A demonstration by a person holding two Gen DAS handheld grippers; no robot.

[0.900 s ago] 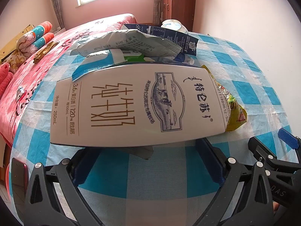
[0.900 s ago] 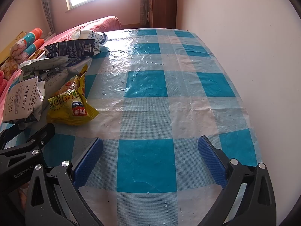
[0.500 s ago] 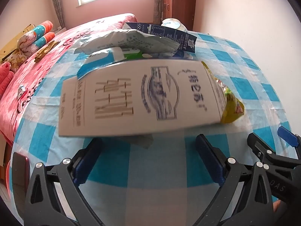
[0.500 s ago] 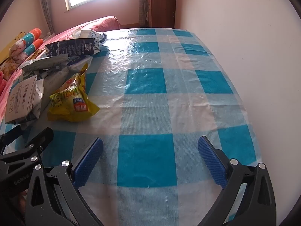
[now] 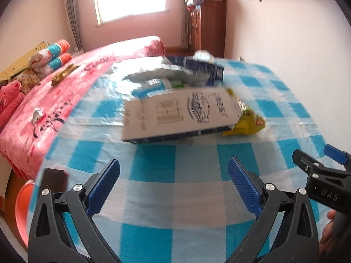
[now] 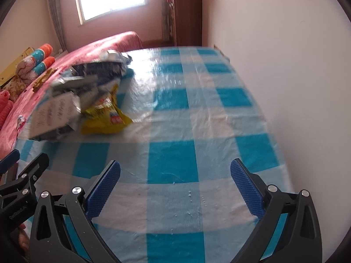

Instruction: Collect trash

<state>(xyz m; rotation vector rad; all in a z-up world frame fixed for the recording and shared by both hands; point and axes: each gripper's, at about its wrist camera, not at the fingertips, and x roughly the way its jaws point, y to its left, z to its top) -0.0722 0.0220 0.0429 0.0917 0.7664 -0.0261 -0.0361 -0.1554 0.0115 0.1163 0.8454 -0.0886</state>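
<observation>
A pile of trash lies on the blue-checked table (image 5: 153, 166). In front is a white milk carton (image 5: 177, 111), lying flat. A yellow snack bag (image 5: 248, 120) sits at its right, with silver wrappers (image 5: 158, 74) and a dark blue carton (image 5: 197, 65) behind. My left gripper (image 5: 173, 184) is open and empty, a short way in front of the white carton. My right gripper (image 6: 175, 188) is open and empty over bare tablecloth, with the pile ahead to its left: the yellow bag (image 6: 105, 118) and the white carton (image 6: 52, 114).
A pink bed (image 5: 54, 92) with rolled pillows runs along the table's left side. A white wall (image 6: 296, 65) borders the table's right edge. A wooden cabinet (image 5: 206, 26) stands at the back. An orange object (image 5: 22, 208) sits low at the left, below the table edge.
Both grippers have pulled back and lifted away from the pile, so the white carton looks smaller and farther. Both stay open. The views are motion-blurred.
</observation>
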